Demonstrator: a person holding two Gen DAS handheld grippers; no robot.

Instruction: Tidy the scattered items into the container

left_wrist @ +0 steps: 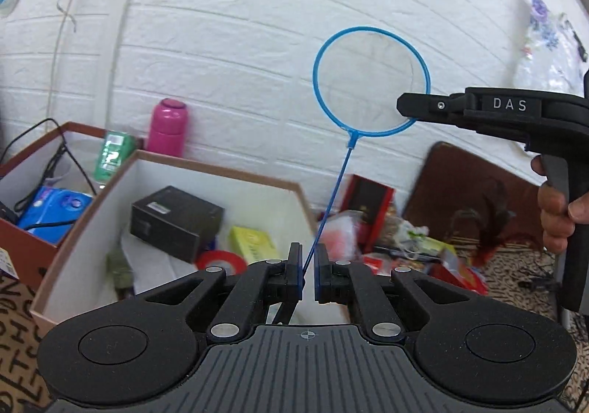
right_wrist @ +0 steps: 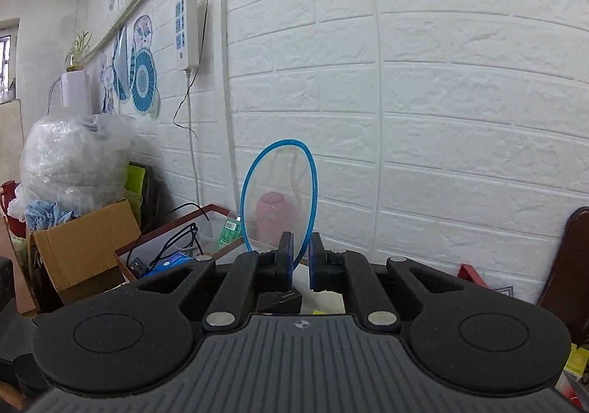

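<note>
Because the blue net [left_wrist: 371, 81] is light, thin and bendy, it needs 2 holds: the left gripper [left_wrist: 308, 275] is closed on its handle above the white box [left_wrist: 92, 214], and the right gripper [left_wrist: 405, 107] pinches its ring.

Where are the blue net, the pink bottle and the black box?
blue net [left_wrist: 371, 81]: left wrist view, mesh inside the hoop.
pink bottle [left_wrist: 167, 129]: left wrist view, middle of its body, by the wall.
black box [left_wrist: 176, 217]: left wrist view, top face, inside the white container.
</note>
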